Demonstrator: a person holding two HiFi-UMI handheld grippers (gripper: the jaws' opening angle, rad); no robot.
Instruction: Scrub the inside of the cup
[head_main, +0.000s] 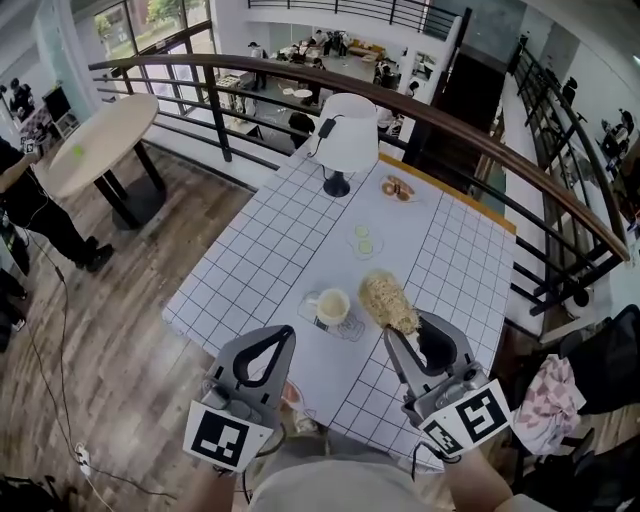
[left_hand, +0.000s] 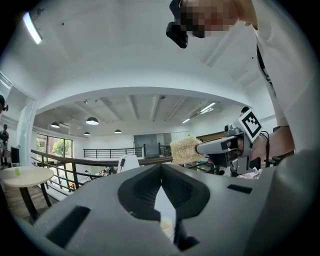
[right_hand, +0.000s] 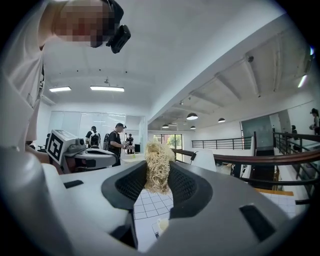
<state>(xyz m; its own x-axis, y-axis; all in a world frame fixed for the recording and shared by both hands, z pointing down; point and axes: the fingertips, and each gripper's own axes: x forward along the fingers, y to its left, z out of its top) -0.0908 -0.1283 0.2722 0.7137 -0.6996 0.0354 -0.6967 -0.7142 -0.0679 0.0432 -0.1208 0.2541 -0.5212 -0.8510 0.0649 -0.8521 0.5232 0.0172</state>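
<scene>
A cream cup (head_main: 332, 307) stands on a clear saucer near the front of the white gridded table (head_main: 250, 260). My right gripper (head_main: 408, 330) is shut on a straw-coloured fibrous scrubber (head_main: 389, 302), which sticks out past the jaws, just right of the cup and above the table. In the right gripper view the scrubber (right_hand: 158, 171) is pinched between the jaws, and the cup (right_hand: 161, 225) shows far below through the gap. My left gripper (head_main: 283, 337) hovers left of the cup, shut with nothing in it. Its own view looks level across the room at the scrubber (left_hand: 186, 150).
A white lamp (head_main: 345, 135) stands at the table's far end. A plate of food (head_main: 398, 188) and a small glass dish (head_main: 365, 240) lie behind the cup. A curved railing (head_main: 480, 135) runs behind the table. A round table (head_main: 95, 140) stands far left.
</scene>
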